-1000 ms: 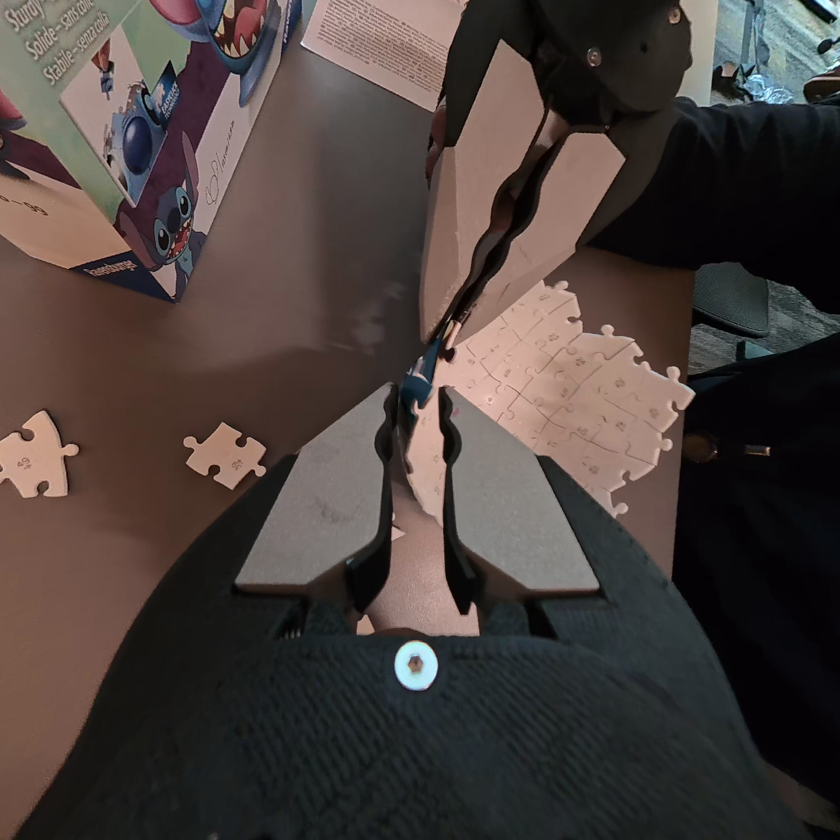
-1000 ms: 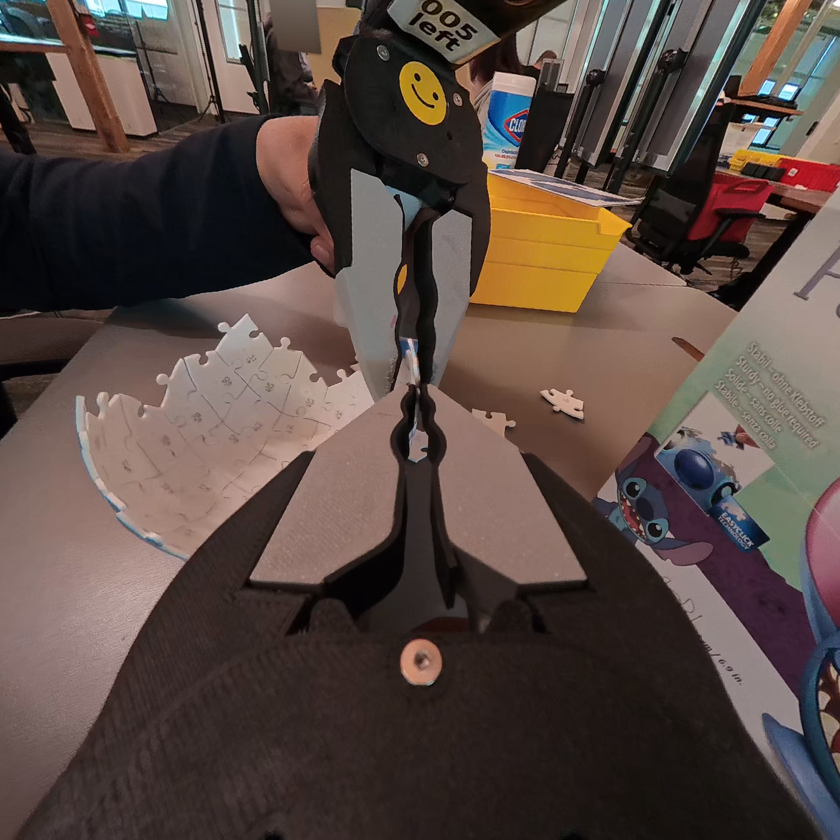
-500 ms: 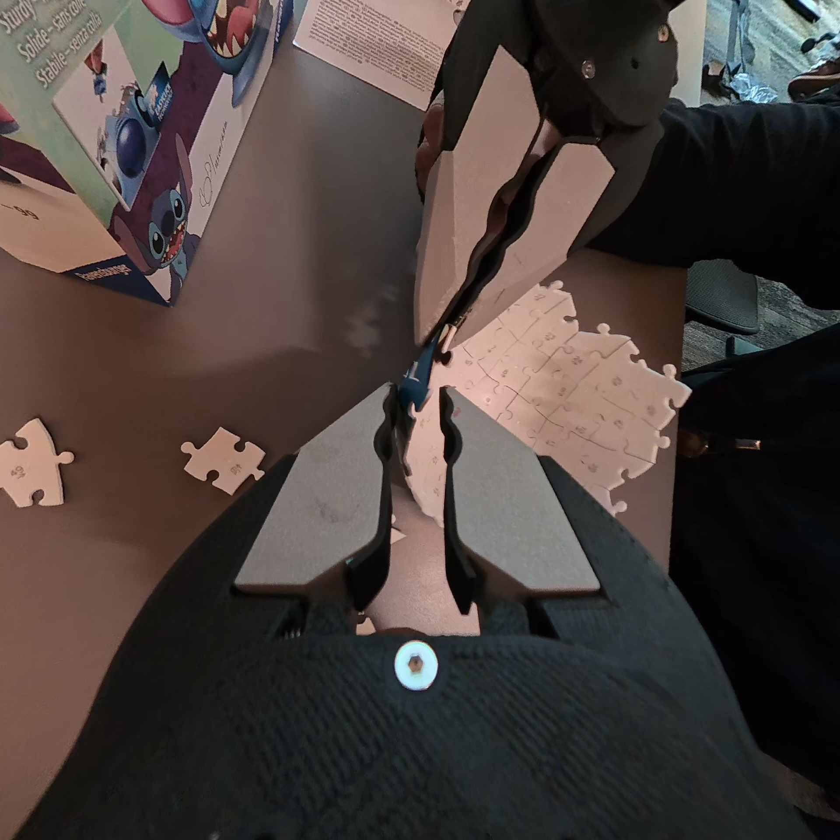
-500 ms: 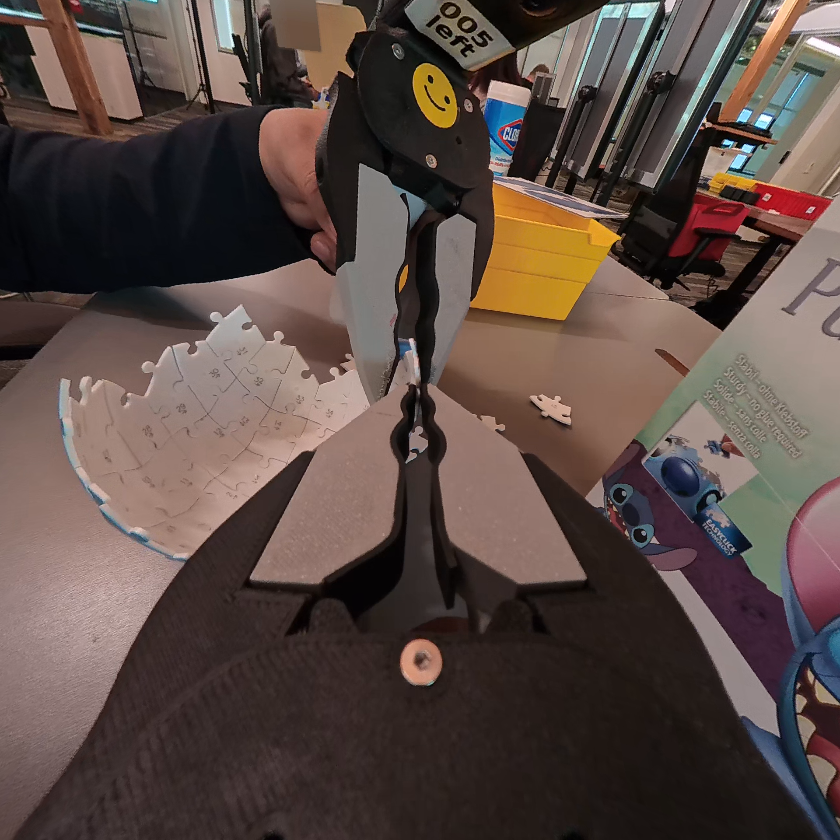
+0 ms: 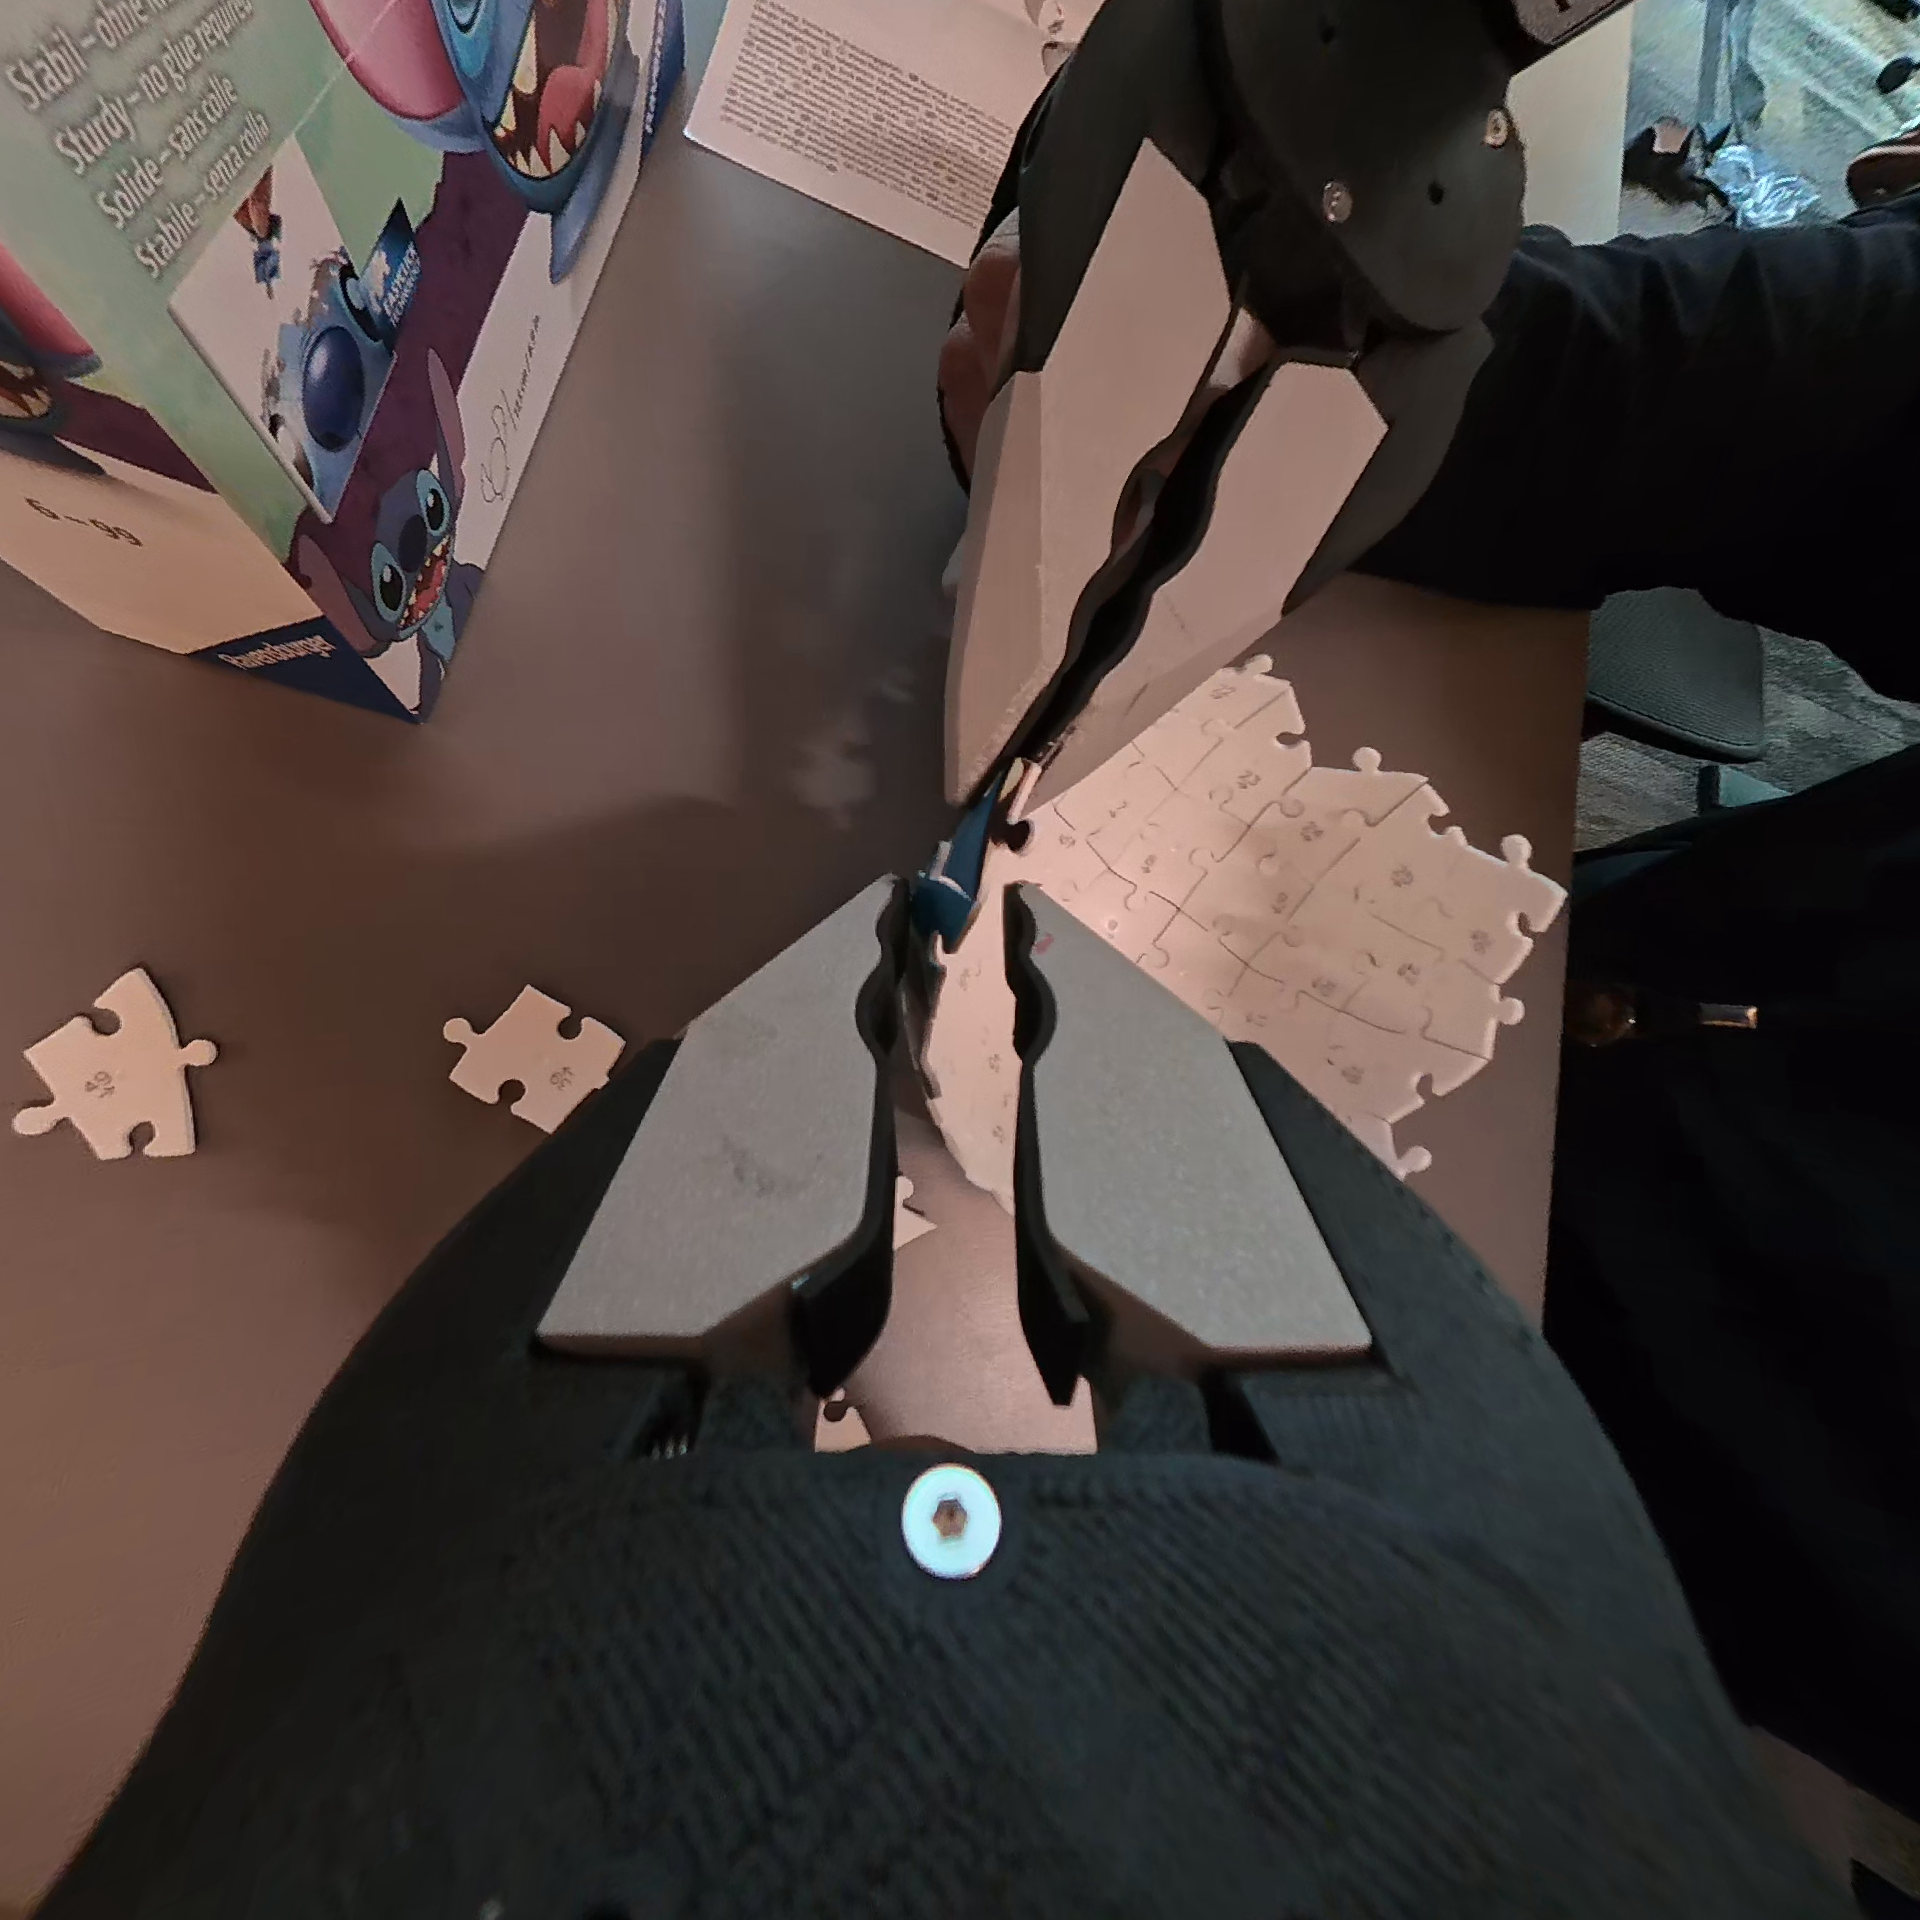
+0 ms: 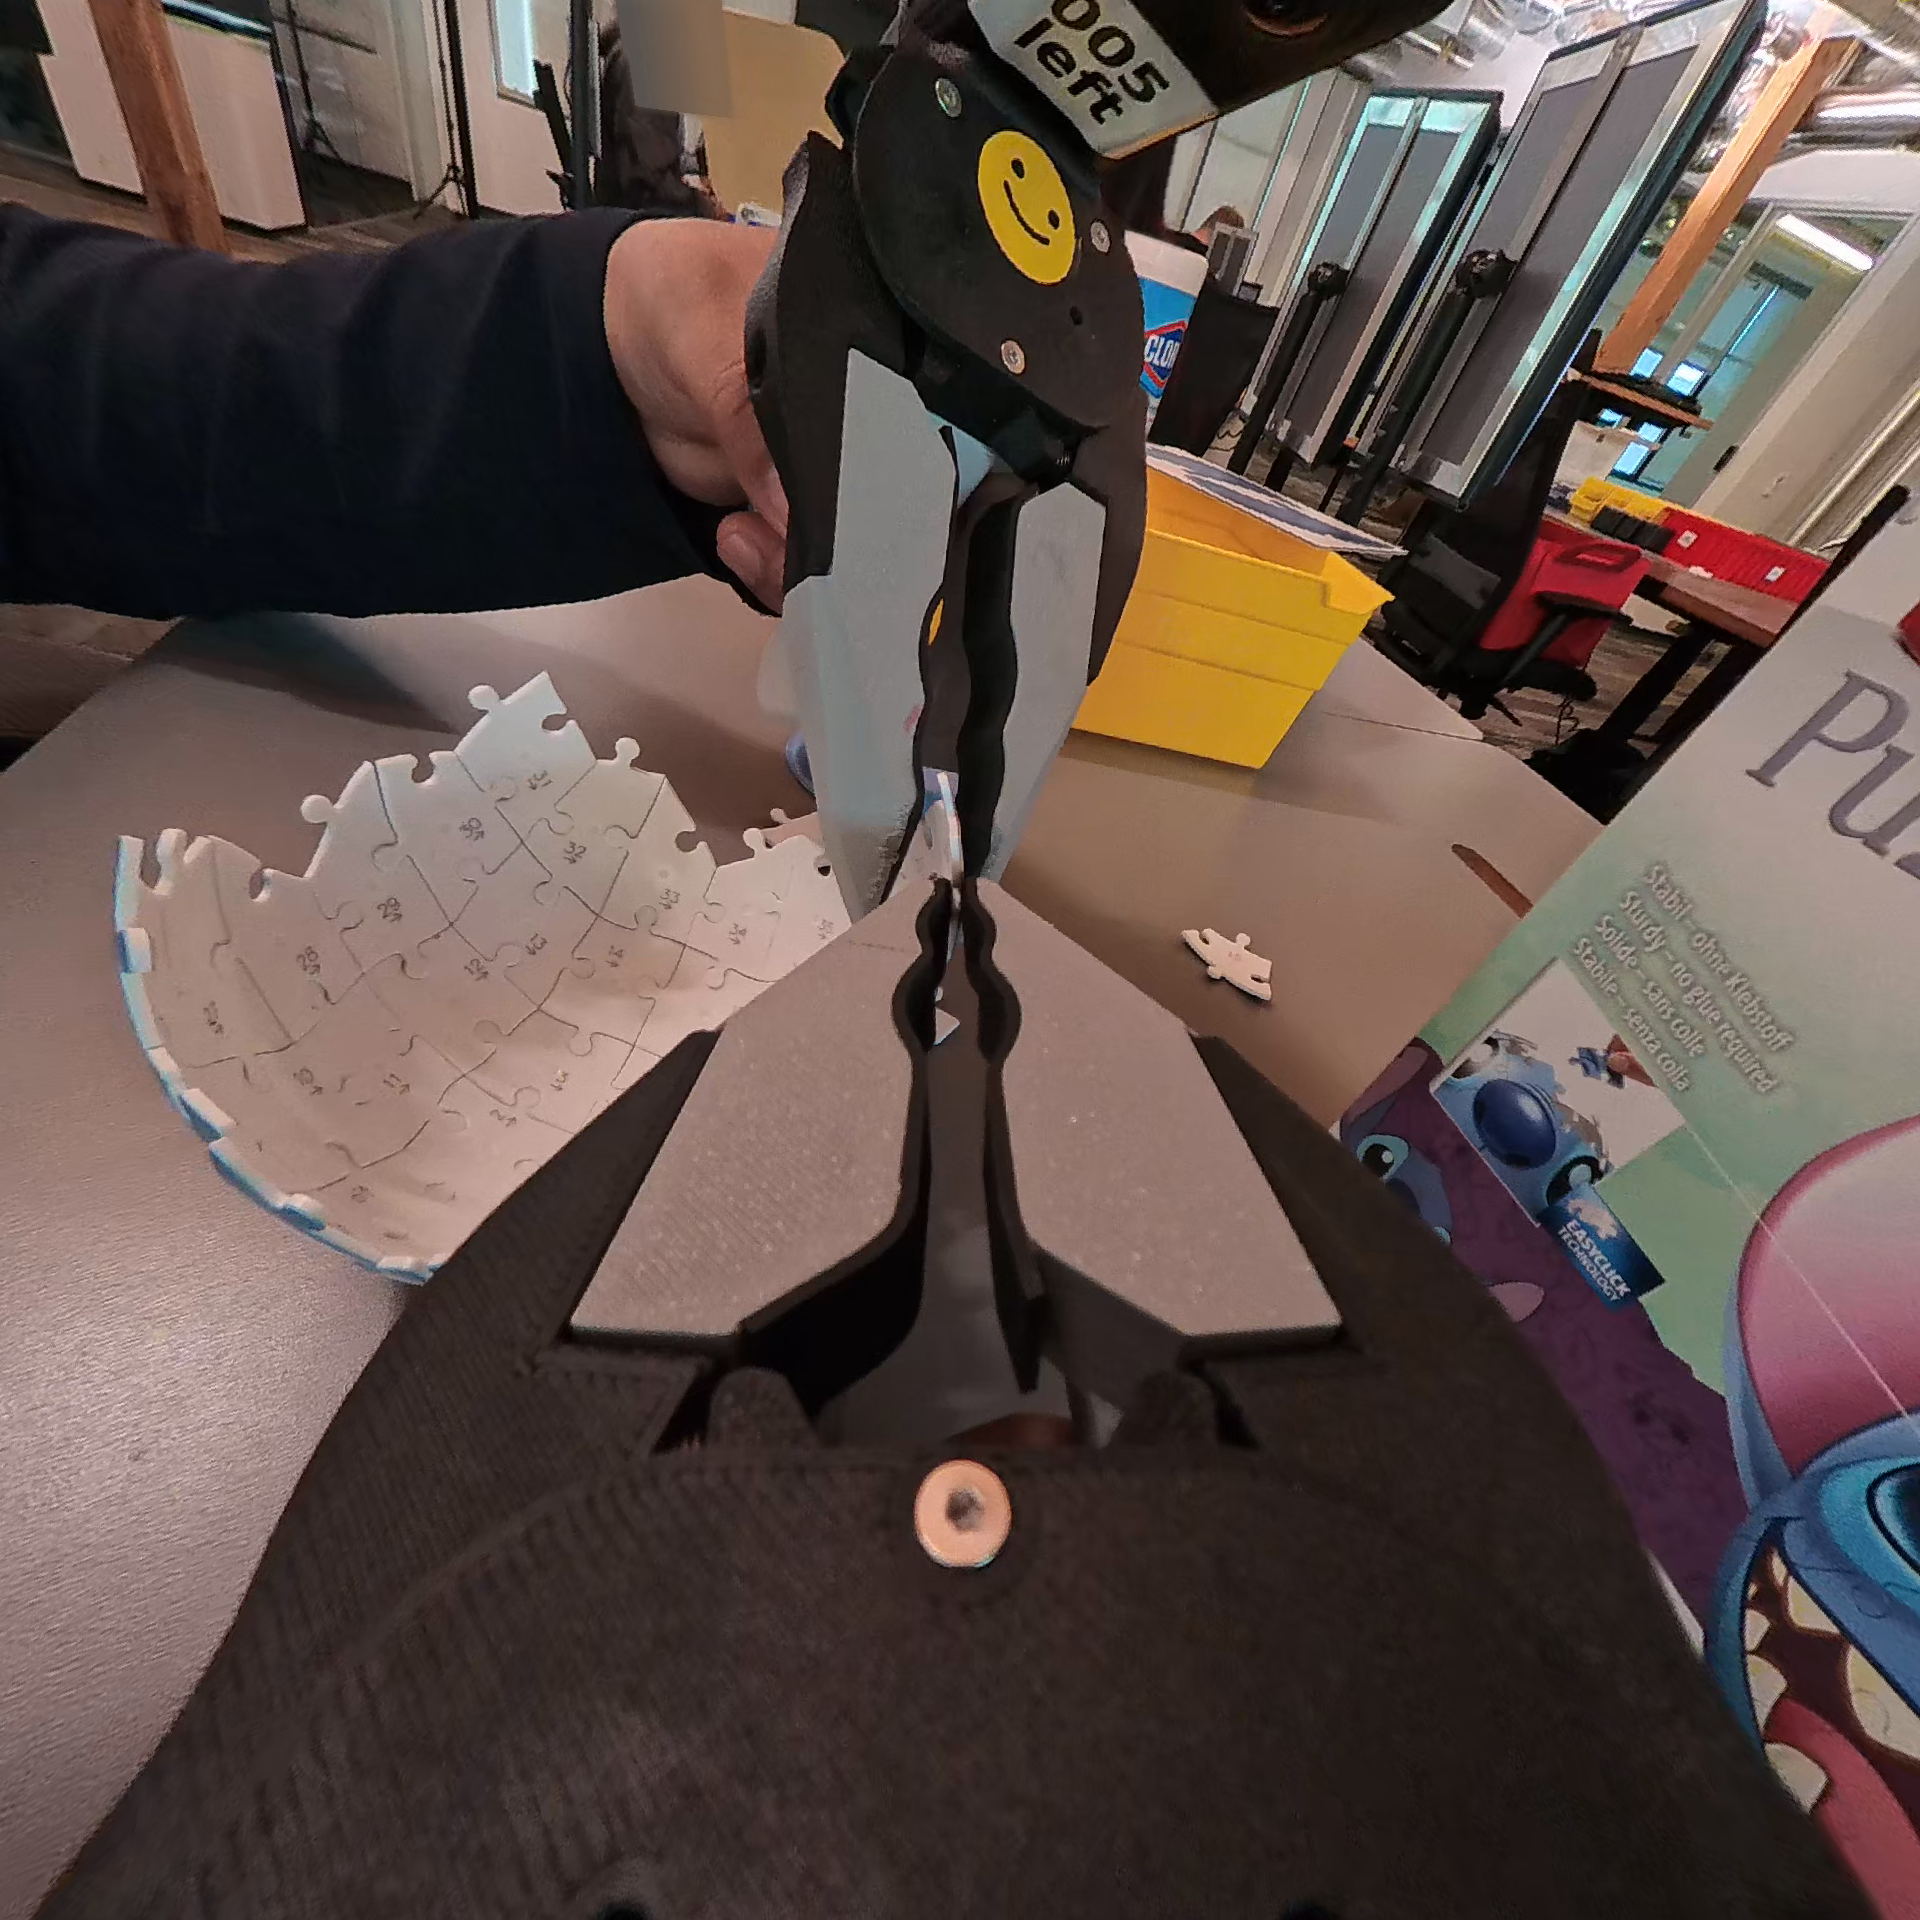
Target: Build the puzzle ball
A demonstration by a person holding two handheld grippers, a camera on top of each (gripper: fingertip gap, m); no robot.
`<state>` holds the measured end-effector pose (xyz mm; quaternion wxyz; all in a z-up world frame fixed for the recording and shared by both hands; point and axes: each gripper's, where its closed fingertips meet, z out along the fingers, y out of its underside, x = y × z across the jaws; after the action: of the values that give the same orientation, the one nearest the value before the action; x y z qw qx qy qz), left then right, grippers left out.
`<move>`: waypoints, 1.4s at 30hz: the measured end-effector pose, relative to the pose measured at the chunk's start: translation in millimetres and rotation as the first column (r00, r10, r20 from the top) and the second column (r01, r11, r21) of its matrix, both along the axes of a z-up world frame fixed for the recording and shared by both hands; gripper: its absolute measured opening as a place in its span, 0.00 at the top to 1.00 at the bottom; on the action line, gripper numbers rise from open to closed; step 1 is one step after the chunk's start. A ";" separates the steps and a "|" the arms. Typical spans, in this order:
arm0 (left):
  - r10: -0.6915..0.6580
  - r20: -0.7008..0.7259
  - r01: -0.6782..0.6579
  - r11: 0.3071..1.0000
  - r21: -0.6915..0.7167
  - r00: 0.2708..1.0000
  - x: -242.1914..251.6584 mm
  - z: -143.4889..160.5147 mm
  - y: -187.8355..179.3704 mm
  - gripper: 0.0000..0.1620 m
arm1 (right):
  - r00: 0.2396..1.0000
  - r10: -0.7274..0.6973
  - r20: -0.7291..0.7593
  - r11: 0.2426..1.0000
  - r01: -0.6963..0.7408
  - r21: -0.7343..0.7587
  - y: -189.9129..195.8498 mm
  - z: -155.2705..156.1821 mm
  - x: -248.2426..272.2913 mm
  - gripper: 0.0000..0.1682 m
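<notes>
Your right hand-held gripper (image 6: 956, 899), clamped on a blue-edged puzzle piece (image 5: 951, 878), meets tip-to-tip your slightly parted left hand-held gripper (image 5: 951, 914) straddling the puzzle bowl (image 6: 416, 997) rim near the tabletop (image 5: 675, 675) edge.

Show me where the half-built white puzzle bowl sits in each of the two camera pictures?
Left wrist view: the puzzle bowl lies right of centre, behind both sets of gripper fingers.
Right wrist view: the puzzle bowl lies left of centre on the table, its blue edge nearest the camera.
Shared landmark: the cartoon puzzle box, upper left in the left view, right edge in the other.
</notes>
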<state>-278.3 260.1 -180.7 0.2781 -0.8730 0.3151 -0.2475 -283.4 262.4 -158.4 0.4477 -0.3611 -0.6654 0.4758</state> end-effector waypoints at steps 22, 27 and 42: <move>0.004 -0.028 -0.003 1.000 0.029 1.000 0.8 -0.3 2.9 0.93 | 1.000 0.002 -0.004 1.000 -0.002 0.003 -0.6 -0.5 -0.3 1.00; 0.010 -0.039 -0.008 0.999 0.032 0.999 0.6 -0.3 3.5 0.94 | 1.000 0.000 -0.004 1.000 0.000 0.003 -0.7 -0.4 -0.4 1.00; 0.057 -0.142 -0.037 0.990 0.140 0.988 -2.4 -1.2 5.5 0.98 | 1.000 -0.001 0.017 1.000 0.001 0.005 -0.3 -2.5 -0.6 1.00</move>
<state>-280.8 265.6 -181.9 0.3192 -0.8749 0.3301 -0.1541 -284.1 262.1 -160.9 0.4433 -0.3643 -0.6702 0.4707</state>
